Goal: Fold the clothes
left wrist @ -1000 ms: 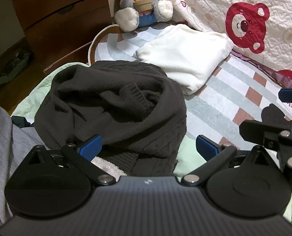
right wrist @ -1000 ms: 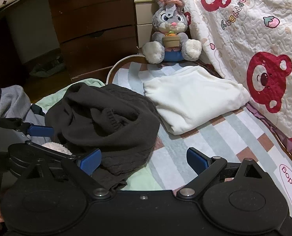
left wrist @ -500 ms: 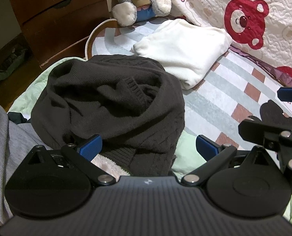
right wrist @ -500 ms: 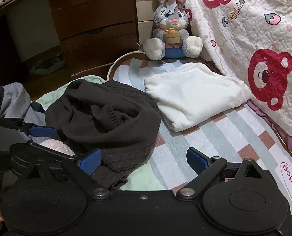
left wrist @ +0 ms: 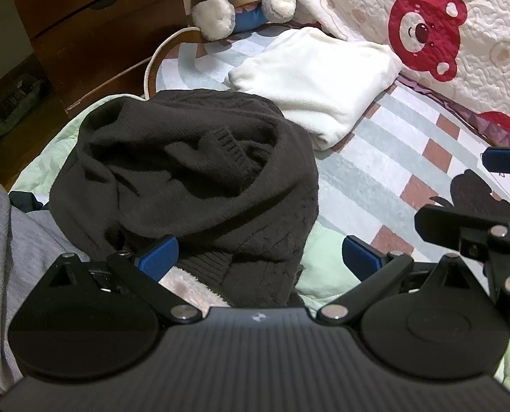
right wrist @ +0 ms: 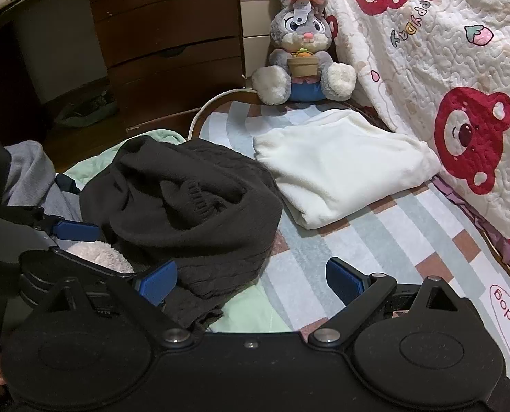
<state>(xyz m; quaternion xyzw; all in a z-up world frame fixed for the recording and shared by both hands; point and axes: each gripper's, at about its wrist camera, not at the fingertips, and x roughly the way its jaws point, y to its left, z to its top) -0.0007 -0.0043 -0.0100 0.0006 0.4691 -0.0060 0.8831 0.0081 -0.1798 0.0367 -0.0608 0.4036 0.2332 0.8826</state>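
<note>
A dark brown knit sweater lies crumpled in a heap on the bed. Behind it rests a folded white garment. My left gripper is open, its blue pads straddling the near hem of the sweater. My right gripper is open too, just above the sweater's near right edge and a pale green cloth. The right gripper's arm shows at the right edge of the left wrist view. A pink fluffy item peeks from under the sweater.
A striped sheet covers the bed. A bear-print quilt rises along the right. A plush rabbit sits at the bed's far end before a wooden dresser. Grey clothing lies at the left.
Both grippers have drifted back and lifted slightly, so the sweater and white garment sit a little farther off. Jaws stay open; no cloth has moved.
</note>
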